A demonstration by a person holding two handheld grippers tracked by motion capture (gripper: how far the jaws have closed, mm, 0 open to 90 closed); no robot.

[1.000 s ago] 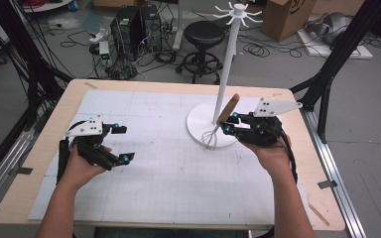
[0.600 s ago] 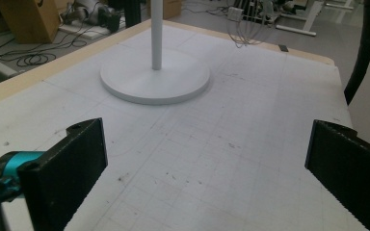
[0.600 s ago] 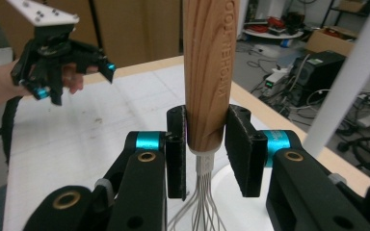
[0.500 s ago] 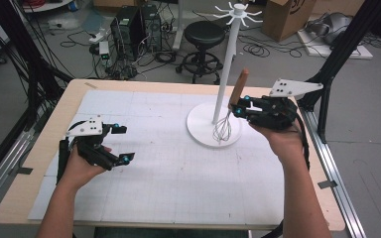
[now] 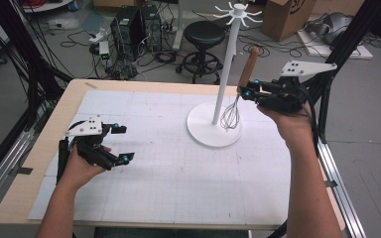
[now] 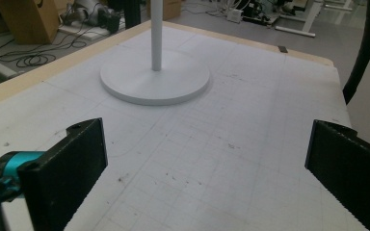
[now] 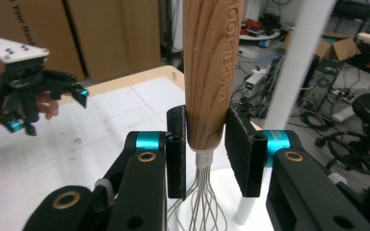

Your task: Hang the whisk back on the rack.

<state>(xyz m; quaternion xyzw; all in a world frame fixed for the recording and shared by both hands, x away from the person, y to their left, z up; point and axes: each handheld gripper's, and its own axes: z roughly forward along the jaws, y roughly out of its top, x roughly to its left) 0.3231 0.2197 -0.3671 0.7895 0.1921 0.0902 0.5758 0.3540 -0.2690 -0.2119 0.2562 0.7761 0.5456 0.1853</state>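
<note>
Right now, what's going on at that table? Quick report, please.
Right gripper clamped on wooden-handled wire whisk, wires down. Left gripper open, empty. White hook stand's pole close beside whisk.

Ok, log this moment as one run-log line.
right gripper: shut on whisk | whisk: upright beside stand | left gripper: open, idle

The whisk [image 5: 239, 94] has a brown wooden handle [image 7: 212, 72] and a head of thin grey metal wire loops [image 5: 230, 118]. It stands nearly upright, handle up and wires down, leaning slightly so the rounded handle top tips away towards the far right. It hangs in the air, clamped at the lower end of the handle, just above where the wires enter the wood. The wire head hovers over the right part of the white round base [image 5: 206, 136] of the hook stand, close beside the stand's pole [image 5: 226, 74]. Lettering is pressed into the wood along the handle, too faint to read.
</note>
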